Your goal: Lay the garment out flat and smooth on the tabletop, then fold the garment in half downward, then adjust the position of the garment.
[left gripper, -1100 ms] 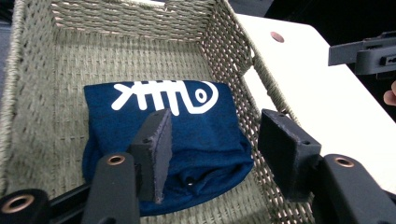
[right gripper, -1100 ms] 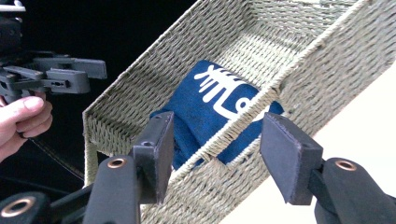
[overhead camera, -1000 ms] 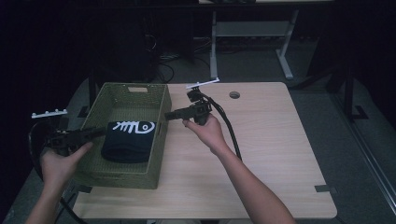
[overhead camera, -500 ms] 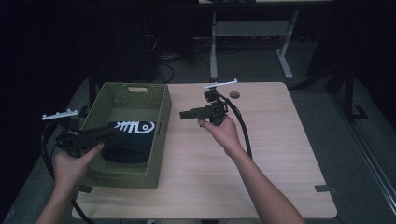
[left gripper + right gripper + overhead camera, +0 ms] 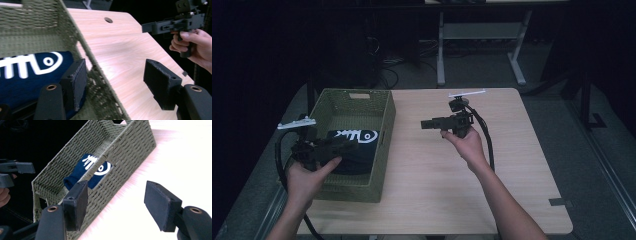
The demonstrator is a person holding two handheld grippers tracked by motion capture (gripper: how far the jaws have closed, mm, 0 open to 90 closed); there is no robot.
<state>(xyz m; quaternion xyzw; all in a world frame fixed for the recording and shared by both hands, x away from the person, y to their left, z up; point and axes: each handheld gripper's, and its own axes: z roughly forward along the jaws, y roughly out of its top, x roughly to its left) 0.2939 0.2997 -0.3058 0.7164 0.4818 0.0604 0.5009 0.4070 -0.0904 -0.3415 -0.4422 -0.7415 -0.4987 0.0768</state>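
A folded navy cloth [image 5: 353, 145] with a white fish-bone print lay inside the green woven basket [image 5: 382, 145] at the bench's [image 5: 512, 170] left; the left gripper [image 5: 120, 82] hung wide open and empty astride the basket's near wall; the right gripper [image 5: 117, 202], also agape and empty, was held above bare bench, well apart from the basket.

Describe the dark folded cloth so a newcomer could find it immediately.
Start at the wooden table, then the green woven basket on its left side. Inside lies the navy cloth, the one item there, marked by a white fish-skeleton print.
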